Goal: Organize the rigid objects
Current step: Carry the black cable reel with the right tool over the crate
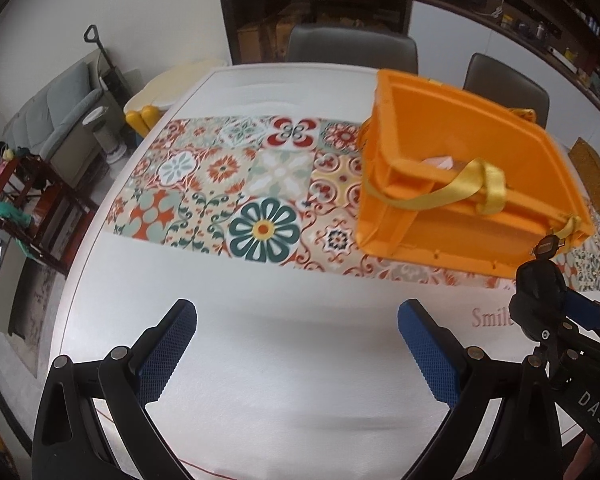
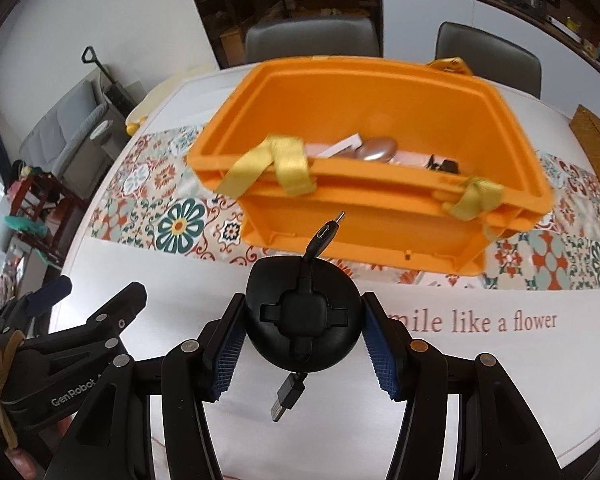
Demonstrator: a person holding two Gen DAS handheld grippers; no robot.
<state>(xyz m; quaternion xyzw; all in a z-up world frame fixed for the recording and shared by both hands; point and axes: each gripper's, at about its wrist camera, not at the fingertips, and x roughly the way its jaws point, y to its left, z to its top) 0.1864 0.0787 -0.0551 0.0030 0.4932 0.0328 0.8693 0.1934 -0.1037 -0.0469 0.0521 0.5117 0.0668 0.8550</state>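
An orange plastic bin with gold ribbon handles stands on the patterned runner; it also shows at the right of the left wrist view as the orange bin. Inside lie a silver oval object, a white card and a small black item. My right gripper is shut on a round black cable reel, with a USB plug dangling below and a small connector sticking up. It hovers in front of the bin. My left gripper is open and holds nothing, above bare table.
The white table bears a tiled floral runner and printed lettering. A woven brown box sits at the right edge. Two grey chairs stand behind the table; a sofa and a wooden rack are at left.
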